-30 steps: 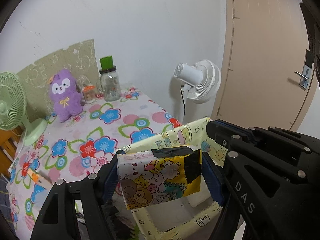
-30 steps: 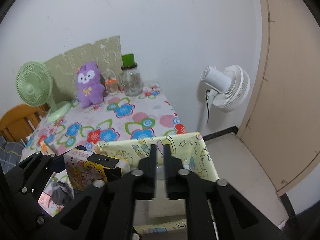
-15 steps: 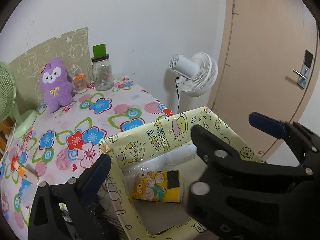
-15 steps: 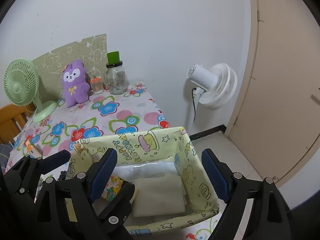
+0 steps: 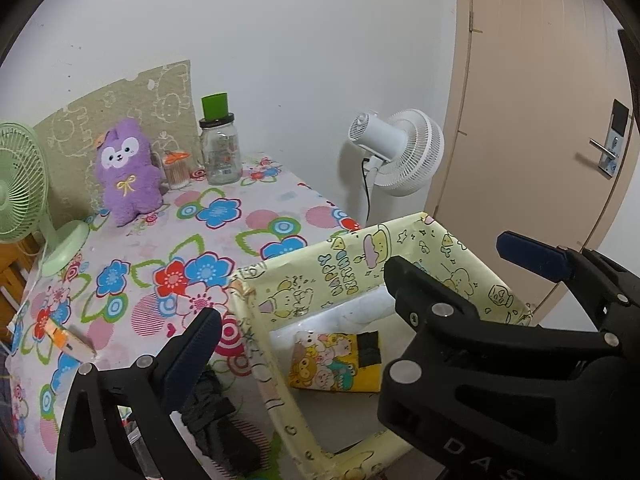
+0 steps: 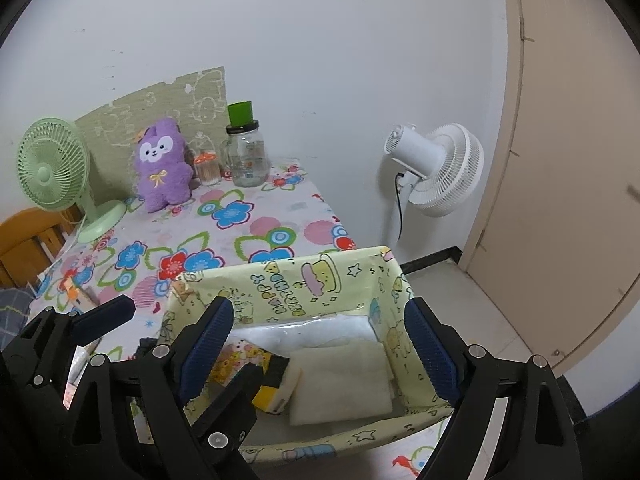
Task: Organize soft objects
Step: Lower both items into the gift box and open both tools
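Floral table [image 5: 248,216] holds yellow bin [image 6: 320,280] containing cartoon pack [image 5: 336,364], white cloth [image 6: 340,380]

Right hand-held gripper [image 6: 320,344]: black frame, silver screws, blue ribbed pads [image 6: 430,354]. Left hand-held gripper [image 5: 360,304]: same, "DAS" lettering.

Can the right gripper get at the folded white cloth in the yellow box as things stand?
Probably yes. The right gripper stands open and empty just above the yellow box, whose top is open, and the folded white cloth lies uncovered beside the cartoon pack. Only the box walls hem it in.
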`<state>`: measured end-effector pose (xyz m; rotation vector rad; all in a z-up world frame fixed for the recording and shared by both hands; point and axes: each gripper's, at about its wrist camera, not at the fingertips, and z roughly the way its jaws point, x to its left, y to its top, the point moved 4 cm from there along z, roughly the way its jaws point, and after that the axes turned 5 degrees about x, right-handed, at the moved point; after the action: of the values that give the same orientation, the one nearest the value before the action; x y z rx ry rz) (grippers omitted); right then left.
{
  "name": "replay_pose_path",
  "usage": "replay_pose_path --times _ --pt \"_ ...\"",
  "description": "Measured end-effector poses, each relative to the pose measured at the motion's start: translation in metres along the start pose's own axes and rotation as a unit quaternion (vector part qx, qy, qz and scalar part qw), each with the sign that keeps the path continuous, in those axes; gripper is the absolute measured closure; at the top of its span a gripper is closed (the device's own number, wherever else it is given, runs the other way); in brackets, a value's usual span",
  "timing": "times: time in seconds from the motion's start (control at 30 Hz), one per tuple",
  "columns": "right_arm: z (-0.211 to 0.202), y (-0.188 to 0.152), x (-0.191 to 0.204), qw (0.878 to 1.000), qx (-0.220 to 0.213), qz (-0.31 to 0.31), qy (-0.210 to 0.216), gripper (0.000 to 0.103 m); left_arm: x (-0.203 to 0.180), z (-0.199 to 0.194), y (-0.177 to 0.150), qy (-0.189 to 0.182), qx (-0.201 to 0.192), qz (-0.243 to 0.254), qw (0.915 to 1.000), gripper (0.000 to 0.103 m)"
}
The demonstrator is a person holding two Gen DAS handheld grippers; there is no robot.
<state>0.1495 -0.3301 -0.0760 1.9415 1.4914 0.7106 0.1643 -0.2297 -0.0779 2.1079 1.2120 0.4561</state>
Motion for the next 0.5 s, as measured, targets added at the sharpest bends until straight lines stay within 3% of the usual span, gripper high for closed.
replay_pose_path --times 0.27,0.5 --pt "-0.009 0.000 0.013 1.000 -0.008 -0.009 0.000 0.012 0.011 -0.011 -0.004 0.013 -0.002 -0.004 0.9999 0.000" --pt "-0.022 0.001 0.024 1.000 -0.026 -0.012 0.002 0.005 0.023 -0.024 -0.007 0.026 -0.014 -0.010 0.9995 0.000"
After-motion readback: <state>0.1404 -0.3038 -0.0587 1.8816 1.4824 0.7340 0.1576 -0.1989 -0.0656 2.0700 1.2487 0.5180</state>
